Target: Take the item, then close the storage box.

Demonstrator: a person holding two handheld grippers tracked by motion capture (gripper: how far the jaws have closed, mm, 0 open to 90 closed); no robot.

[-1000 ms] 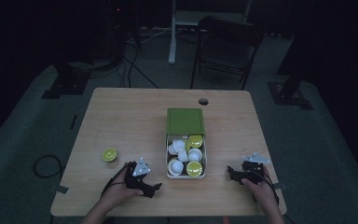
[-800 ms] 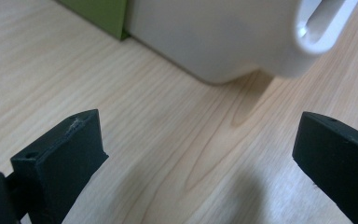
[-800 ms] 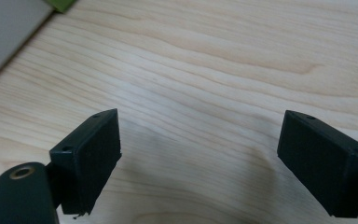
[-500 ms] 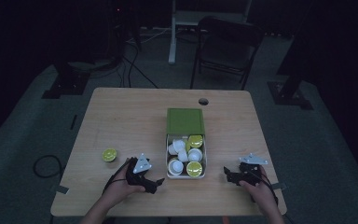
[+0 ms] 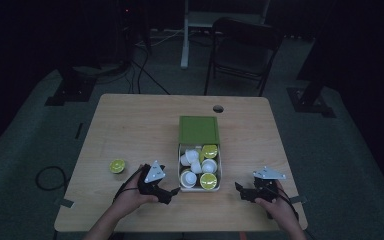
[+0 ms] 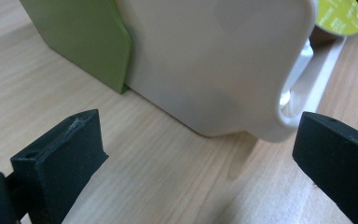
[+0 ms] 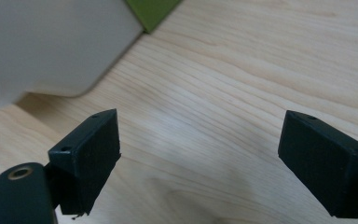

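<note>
White box (image 5: pixel 200 187) corner now between spread jaws of left hand-held gripper (image 5: pixel 174 193); right hand-held gripper (image 5: pixel 238 189) open, edged closer.

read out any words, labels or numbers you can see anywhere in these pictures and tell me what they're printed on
Nothing can be read.
Yellow-green capsule lid in the white box: pale print in the left gripper view, too small and blurred to quote.
Capsules in the high view, green lid, loose capsule on the table: no legible text.

White box (image 5: pixel 200 172), green lid (image 5: pixel 198 130), yellow-green capsules (image 5: pixel 208 181)
</note>
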